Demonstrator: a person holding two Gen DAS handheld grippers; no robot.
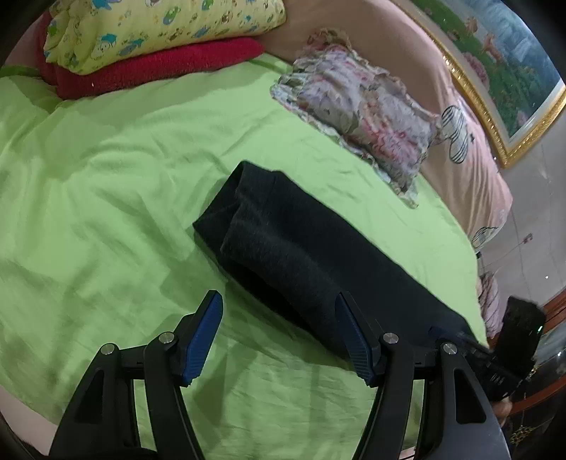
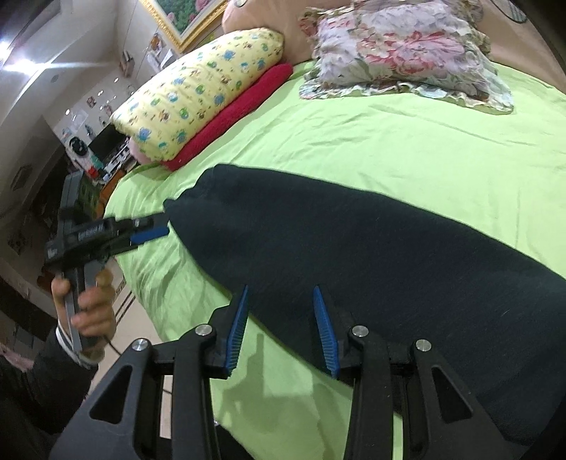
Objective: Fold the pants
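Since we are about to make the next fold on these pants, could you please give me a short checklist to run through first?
1. Left gripper open and free: ok, jaws apart, nothing between them.
2. Right gripper open and free: ok, jaws apart over the near edge of the pants.
3. Pants lie flat on the green sheet: ok, a long dark strip; one end shows layers already doubled over.
4. Fold path unobstructed: ok, the floral cushion and yellow pillow sit apart from the pants.
5. Left gripper placed at the pants' end: ok in the right wrist view, its tip meets the hem.
6. Edges of the layers aligned: cannot tell, the fabric is too dark.
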